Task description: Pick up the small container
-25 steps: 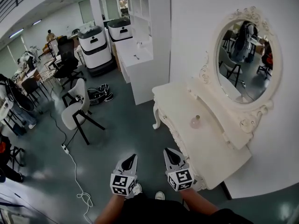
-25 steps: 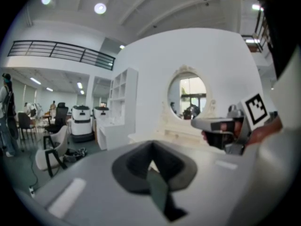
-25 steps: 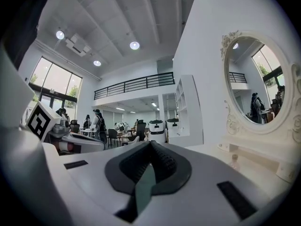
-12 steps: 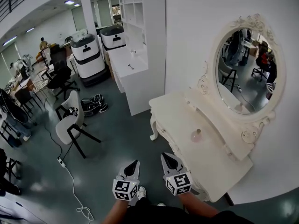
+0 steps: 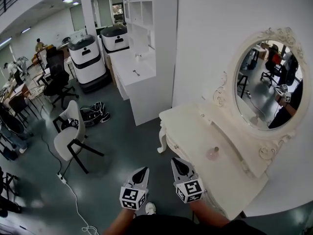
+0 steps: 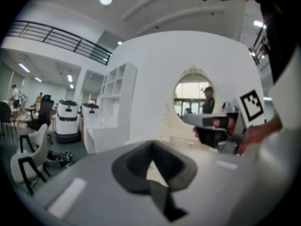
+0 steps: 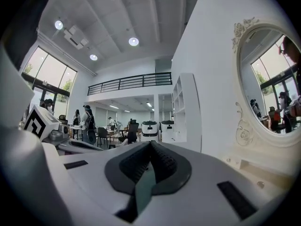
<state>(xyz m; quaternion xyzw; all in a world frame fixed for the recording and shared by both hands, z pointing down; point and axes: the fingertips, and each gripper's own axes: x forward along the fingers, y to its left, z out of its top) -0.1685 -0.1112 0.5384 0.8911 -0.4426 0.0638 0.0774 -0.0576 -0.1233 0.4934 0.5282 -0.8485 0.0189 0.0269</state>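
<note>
The small container (image 5: 212, 153), a pinkish bottle with a round stopper, stands on the white dressing table (image 5: 193, 126) below the oval mirror (image 5: 266, 84). My right gripper (image 5: 175, 160) is shut and empty, held over the floor at the table's front edge, left of the container and apart from it. My left gripper (image 5: 145, 170) hangs beside it over the floor, also shut with nothing in it. In the left gripper view the left gripper (image 6: 151, 145) has its tips together. The right gripper (image 7: 150, 144) is closed too in the right gripper view. Neither gripper view shows the container.
A white counter with shelves (image 5: 134, 72) stands behind the dressing table. Two white machines (image 5: 85, 58) are parked at the back. A white chair (image 5: 68, 141), a bag (image 5: 93, 112) and a cable (image 5: 73, 195) are on the grey floor to the left.
The head view has swung to the right, so the table and mirror sit further right and lower in the picture. Both grippers stay shut, side by side, low in the view.
</note>
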